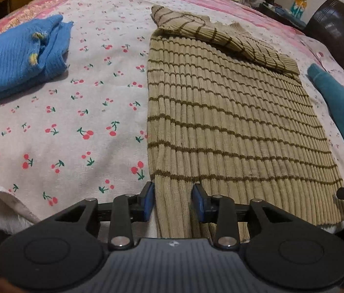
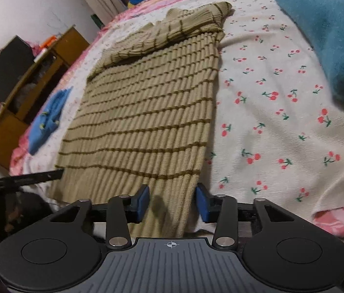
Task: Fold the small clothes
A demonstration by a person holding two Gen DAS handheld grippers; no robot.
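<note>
A white bedsheet printed with small red cherries (image 1: 79, 112) covers the bed, with a pink patterned blanket (image 1: 37, 5) showing beyond its far edge. In the right wrist view a brown wooden cabinet with open shelves (image 2: 25, 92) stands beside the bed against a white wall (image 2: 25, 7), a black box (image 2: 11, 66) on top of it. In the left wrist view a dark glossy headboard (image 1: 338, 34) rises at the right, near a yellow-topped bottle (image 1: 300, 6)

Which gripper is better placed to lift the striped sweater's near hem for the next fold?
Neither clearly. The left gripper straddles the striped sweater at its left hem corner, the right gripper at its right; both jaws look slightly apart.
</note>
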